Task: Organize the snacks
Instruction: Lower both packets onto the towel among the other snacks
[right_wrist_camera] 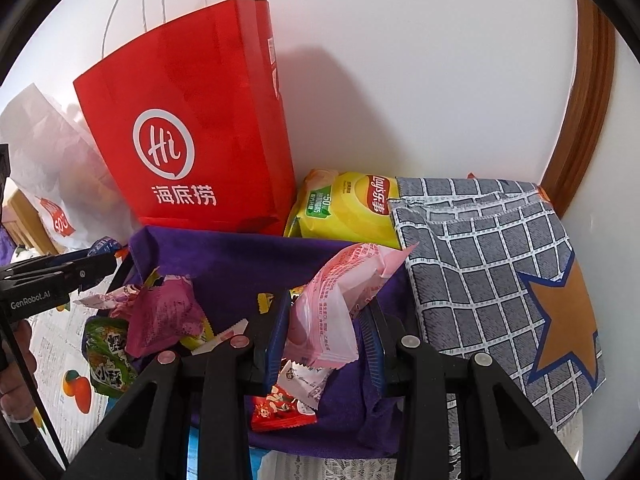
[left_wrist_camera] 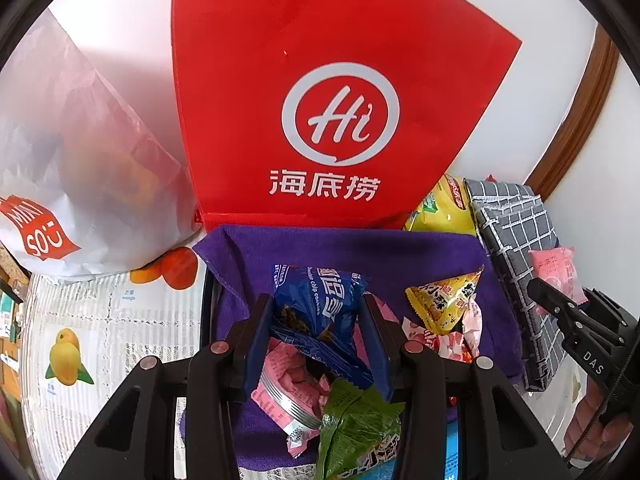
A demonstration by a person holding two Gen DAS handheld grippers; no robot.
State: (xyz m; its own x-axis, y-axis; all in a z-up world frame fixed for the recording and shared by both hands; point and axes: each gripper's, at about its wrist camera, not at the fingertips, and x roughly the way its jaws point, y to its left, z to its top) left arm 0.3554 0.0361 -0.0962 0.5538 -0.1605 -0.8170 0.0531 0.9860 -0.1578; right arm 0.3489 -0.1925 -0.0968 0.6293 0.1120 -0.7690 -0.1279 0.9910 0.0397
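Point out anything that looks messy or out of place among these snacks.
The small snack packets lie jumbled and overlapping on the purple cloth, none sorted. The yellow chip bag is wedged askew behind the cloth, between the red paper bag and the checked fabric. Nothing looks spilled or torn.

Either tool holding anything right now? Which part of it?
Left tool is shut on the blue cookie packet, gripped at its lower end. Right tool is shut on the pink snack packet, gripped across its lower half.
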